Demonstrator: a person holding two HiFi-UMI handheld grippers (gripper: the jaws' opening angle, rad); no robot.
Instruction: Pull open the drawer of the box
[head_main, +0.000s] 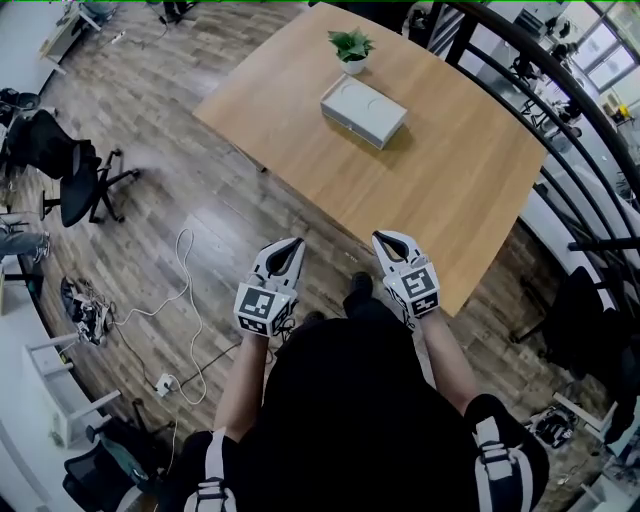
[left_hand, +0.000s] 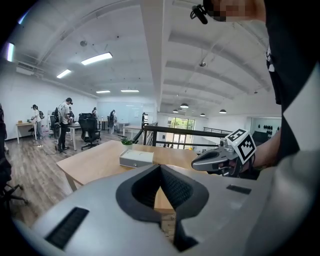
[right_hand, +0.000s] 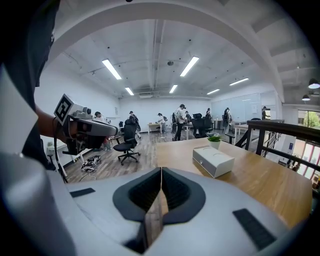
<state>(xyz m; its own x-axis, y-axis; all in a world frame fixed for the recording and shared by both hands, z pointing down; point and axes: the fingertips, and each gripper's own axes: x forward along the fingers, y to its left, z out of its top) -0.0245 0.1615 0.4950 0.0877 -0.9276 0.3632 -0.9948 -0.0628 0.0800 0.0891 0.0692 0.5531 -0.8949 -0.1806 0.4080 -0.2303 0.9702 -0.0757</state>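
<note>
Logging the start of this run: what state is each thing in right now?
Box: drawer closed.
Left gripper: shut, empty.
Right gripper: shut, empty.
Plant: upright, behind the box.

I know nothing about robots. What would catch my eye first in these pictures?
Most likely the two hand-held tools low in the head view: the left gripper and the right gripper. Each carries a black-and-white patterned cube, and both have their fingers pressed together on nothing. Ahead of them, a big wooden table carries a pale grey box with a small potted plant just behind it, both well away from the grippers.
</note>
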